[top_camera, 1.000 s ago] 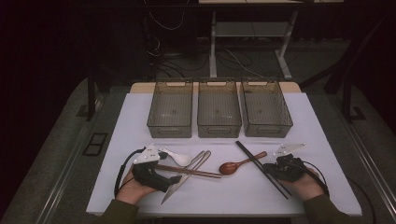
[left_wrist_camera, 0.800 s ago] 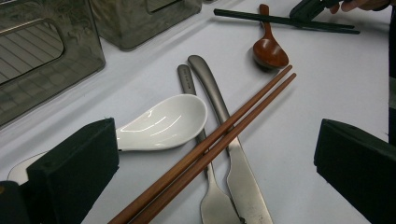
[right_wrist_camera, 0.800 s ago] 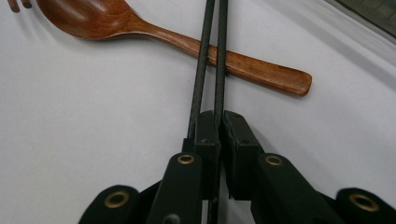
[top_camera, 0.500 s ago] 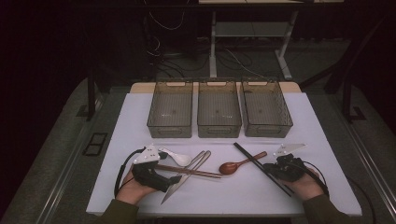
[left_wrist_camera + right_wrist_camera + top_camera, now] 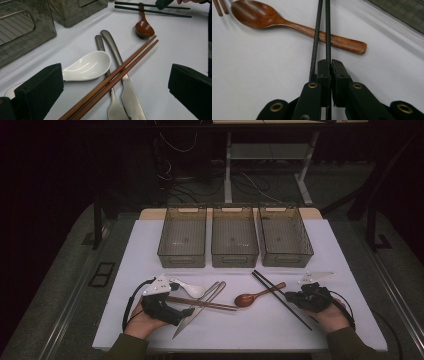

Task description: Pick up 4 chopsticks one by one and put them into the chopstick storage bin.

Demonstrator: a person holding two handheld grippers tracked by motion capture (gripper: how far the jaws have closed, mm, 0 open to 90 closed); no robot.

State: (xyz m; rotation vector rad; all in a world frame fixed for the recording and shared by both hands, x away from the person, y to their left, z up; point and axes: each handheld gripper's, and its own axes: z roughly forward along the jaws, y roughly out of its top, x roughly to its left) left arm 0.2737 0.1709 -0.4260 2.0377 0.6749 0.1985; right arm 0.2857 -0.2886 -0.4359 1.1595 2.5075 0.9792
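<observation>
White sheeting covers the surface [image 5: 240, 330] we work at, with dark floor around it. Nearest to us, our left gripper [image 5: 115, 82] rests at the near left with its fingers [image 5: 40, 87] spread wide and empty, one on either side of the cutlery heap without touching it. Between them run the brown chopsticks [image 5: 117, 77], laid slantwise across a steel knife [image 5: 120, 67] and a steel fork [image 5: 110, 100], while a white ceramic spoon [image 5: 87, 66] lies just beside the left finger. At the near right, our right gripper [image 5: 329, 72] has its fingers [image 5: 339, 75] pressed together on one of the black chopsticks [image 5: 327, 30]; its twin runs just beside the fingers, and we cannot tell whether it is pinched too. Both black sticks cross over the handle of a wooden spoon [image 5: 262, 18], whose bowl lies toward the middle of the surface. Farther back, three smoky clear bins [image 5: 235, 237] stand side by side in a row, well apart from the cutlery. Beyond them we see desk legs and loose cables [image 5: 250, 180] in the gloom.
</observation>
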